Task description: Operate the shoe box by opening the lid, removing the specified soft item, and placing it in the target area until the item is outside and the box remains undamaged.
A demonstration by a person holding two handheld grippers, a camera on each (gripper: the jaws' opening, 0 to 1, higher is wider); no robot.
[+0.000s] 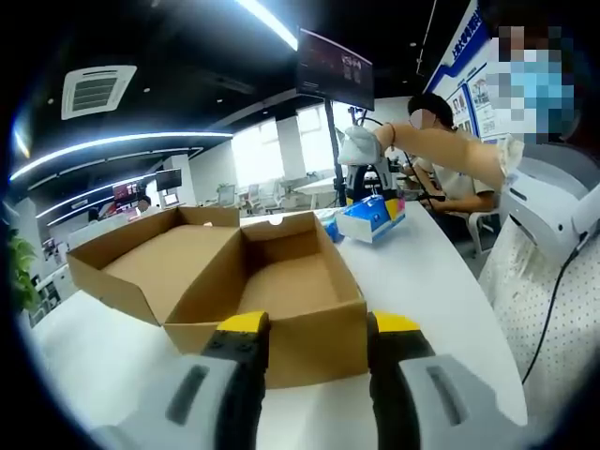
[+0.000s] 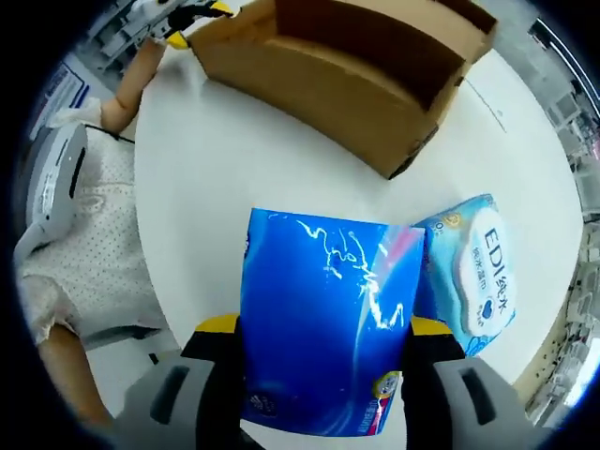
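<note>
Our right gripper (image 2: 319,342) has its jaws clamped on the blue pack (image 2: 323,323) over the bench (image 2: 197,178), beside another pack (image 2: 473,277). Our left gripper (image 1: 317,342), jaws apart and empty, faces the open box (image 1: 253,281) (emptied). Releasing high risks a slide off the bench.

Open-plan office interior seen in the left gripper view: a dark ceiling carries long strip lights (image 1: 112,145) and a square air vent (image 1: 97,90), and bright windows (image 1: 272,150) line the far wall above rows of desks. A dark monitor (image 1: 335,68) stands on a pole at the far end of the white table (image 1: 441,291), with posters (image 1: 473,89) on the wall to the right and a green plant (image 1: 21,272) at the left edge. In the right gripper view the white table (image 2: 234,159) has a curved edge.
</note>
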